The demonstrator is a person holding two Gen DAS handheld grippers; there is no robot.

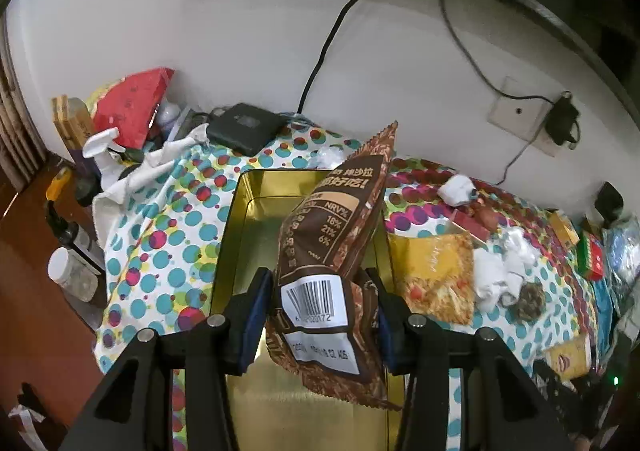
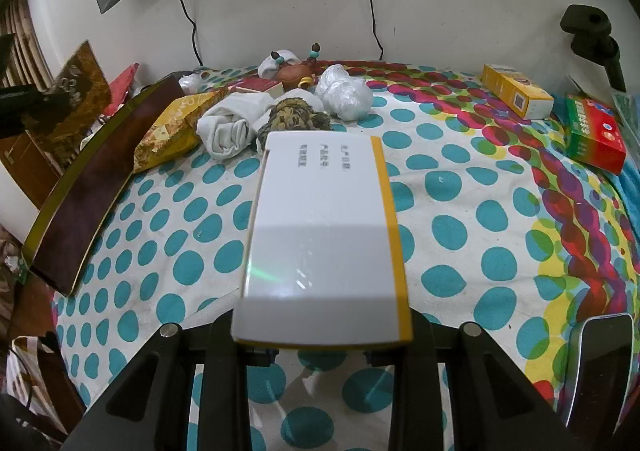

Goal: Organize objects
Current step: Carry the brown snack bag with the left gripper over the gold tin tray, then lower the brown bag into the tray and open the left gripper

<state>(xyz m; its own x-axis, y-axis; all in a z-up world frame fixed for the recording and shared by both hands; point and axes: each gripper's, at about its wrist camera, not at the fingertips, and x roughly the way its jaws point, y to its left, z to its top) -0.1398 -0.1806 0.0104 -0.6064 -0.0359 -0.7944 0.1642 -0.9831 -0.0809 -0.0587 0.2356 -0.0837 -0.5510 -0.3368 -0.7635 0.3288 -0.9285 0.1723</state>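
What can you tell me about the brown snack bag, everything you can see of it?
The brown snack bag is crinkly foil-like plastic with zigzag-cut ends, a white barcode label, a tan nutrition panel and white Chinese print. It looks sealed and puffy. The left gripper pinches its lower part, holding it tilted, top leaning right, above the open gold tin. Only the pads visibly touch it.

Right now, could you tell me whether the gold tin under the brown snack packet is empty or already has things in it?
Empty as far as visible: the gold tin's bare floor shows around the brown snack packet.
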